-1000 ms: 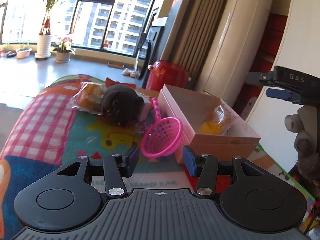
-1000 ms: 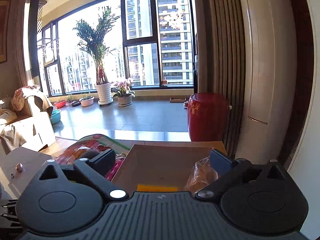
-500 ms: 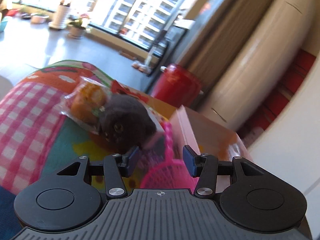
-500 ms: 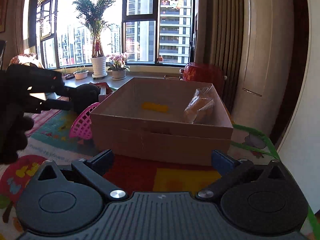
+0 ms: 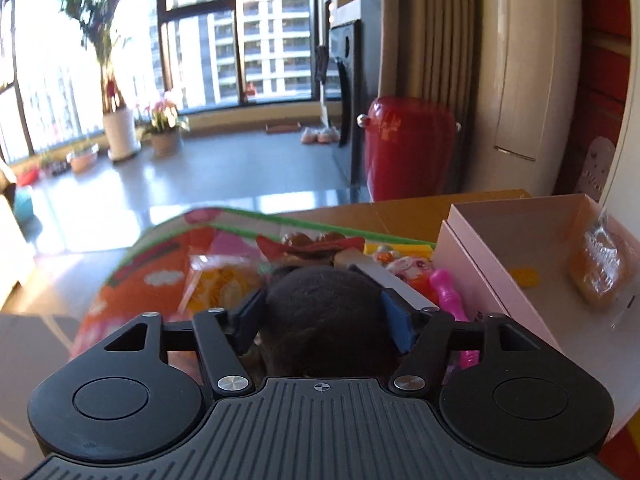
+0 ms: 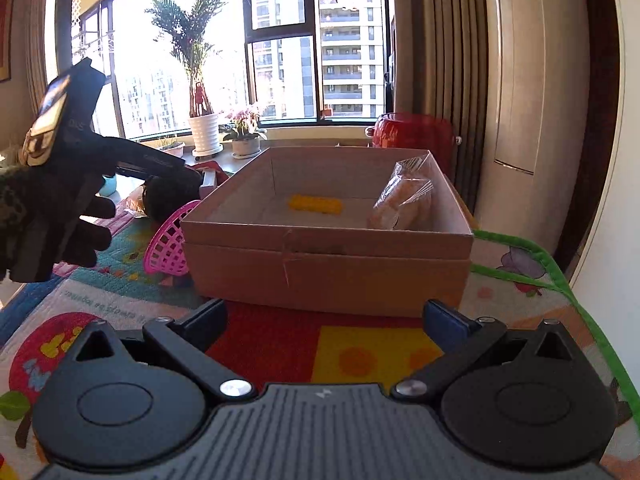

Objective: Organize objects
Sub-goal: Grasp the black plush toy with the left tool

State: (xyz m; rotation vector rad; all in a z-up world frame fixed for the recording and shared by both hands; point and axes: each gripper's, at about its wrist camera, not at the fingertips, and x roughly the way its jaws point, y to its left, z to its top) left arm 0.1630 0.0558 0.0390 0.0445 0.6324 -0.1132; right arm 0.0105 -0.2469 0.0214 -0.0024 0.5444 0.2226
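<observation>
Left gripper (image 5: 322,316): jaws opening, spread to either side of a dark plush toy (image 5: 326,320) that sits between them; whether the pads touch its fur cannot be told. Just past its left finger, a clear bag of orange snacks (image 5: 224,284). Beyond the toy, a red-and-brown soft thing (image 5: 316,245), partly hidden. Off its right finger, a pink basket handle (image 5: 448,288), then the wall of an open cardboard box (image 5: 476,264). Inside that box, far to the right of the jaws, a yellow block (image 5: 524,277) and a wrapped bread bag (image 5: 600,264). All on a bright play mat (image 5: 160,268).

Right gripper (image 6: 326,320): jaws spread wide, empty, low over the red and yellow patches of the mat (image 6: 360,344). Straight ahead of its fingertips, the box (image 6: 328,272), with the yellow block (image 6: 316,204) at mid floor and the bread bag (image 6: 404,200) leaning in the far right corner. Ahead and left of the jaws, the pink basket (image 6: 170,244) tipped against the box side. Further left, a dark-gloved hand (image 6: 44,216) gripping the other tool, its tip at the plush toy (image 6: 168,196). Behind the box, a red drum stool (image 6: 416,136).
</observation>
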